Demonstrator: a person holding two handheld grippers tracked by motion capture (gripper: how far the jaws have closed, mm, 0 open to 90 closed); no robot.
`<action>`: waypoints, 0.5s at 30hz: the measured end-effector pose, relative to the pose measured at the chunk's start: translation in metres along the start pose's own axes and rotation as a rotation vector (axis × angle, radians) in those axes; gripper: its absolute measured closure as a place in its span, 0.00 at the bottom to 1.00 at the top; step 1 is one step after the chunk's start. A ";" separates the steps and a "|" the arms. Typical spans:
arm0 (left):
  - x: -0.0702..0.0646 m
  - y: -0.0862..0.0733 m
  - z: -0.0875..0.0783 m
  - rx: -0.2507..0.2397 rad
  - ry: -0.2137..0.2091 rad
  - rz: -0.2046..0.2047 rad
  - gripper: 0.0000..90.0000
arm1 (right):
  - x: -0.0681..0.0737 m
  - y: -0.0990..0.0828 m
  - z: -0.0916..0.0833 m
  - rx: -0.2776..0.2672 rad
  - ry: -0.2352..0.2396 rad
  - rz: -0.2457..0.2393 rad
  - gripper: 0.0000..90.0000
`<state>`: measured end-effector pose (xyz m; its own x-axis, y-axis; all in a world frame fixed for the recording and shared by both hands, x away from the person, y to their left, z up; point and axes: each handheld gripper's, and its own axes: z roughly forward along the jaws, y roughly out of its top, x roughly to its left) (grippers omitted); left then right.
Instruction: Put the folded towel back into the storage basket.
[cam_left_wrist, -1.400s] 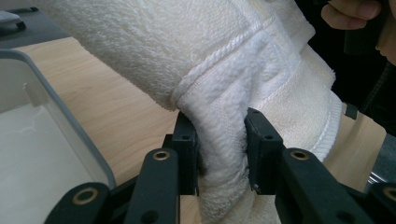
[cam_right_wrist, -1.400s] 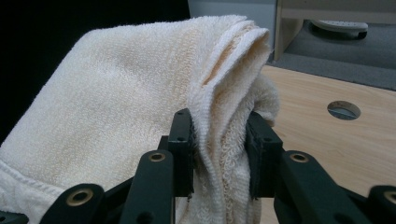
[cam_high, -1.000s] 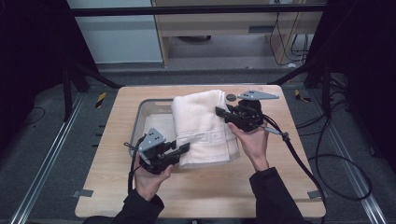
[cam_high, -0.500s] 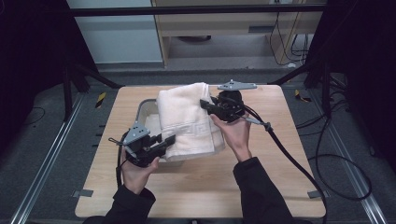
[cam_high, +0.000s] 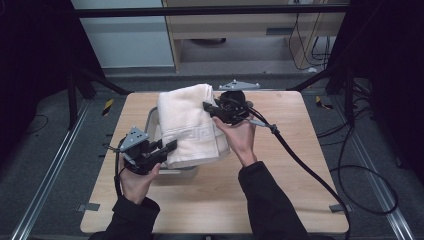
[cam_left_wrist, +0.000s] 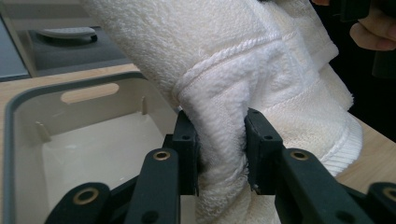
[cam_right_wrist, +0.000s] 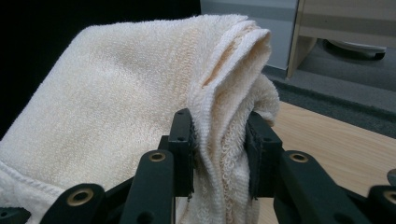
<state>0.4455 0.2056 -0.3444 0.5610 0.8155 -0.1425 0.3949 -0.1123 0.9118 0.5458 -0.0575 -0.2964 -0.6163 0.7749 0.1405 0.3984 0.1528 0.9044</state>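
Cream terry folded towel (cam_high: 187, 125) hangs lengthwise between 2 clamped grippers: left gripper (cam_high: 170, 147) pinches its near end, right gripper (cam_high: 207, 107) its far end, over the grey plastic bin (cam_high: 152, 120).

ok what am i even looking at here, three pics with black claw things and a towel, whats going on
No robot here: a person holds a hand-held two-jaw gripper in each hand. The high view looks down on a wooden table; the other two pictures come from cameras riding on each gripper, looking along its black jaws. The left gripper and the right gripper each pinch a folded white towel, holding it above a pale plastic bin that sits on the table. The part of the bin's inside that shows looks empty.
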 end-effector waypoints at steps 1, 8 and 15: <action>0.004 0.001 -0.003 -0.002 0.006 -0.005 0.76 | 0.004 0.003 0.006 0.003 0.002 -0.002 0.76; 0.018 0.002 -0.011 -0.010 0.039 -0.008 0.76 | 0.015 0.012 0.021 0.006 0.008 -0.008 0.76; 0.030 0.002 -0.016 -0.008 0.067 -0.016 0.76 | 0.025 0.016 0.036 0.009 0.008 -0.009 0.76</action>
<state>0.4515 0.2384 -0.3402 0.5051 0.8531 -0.1310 0.3974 -0.0951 0.9127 0.5613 -0.0135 -0.2927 -0.6248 0.7688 0.1358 0.3990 0.1649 0.9020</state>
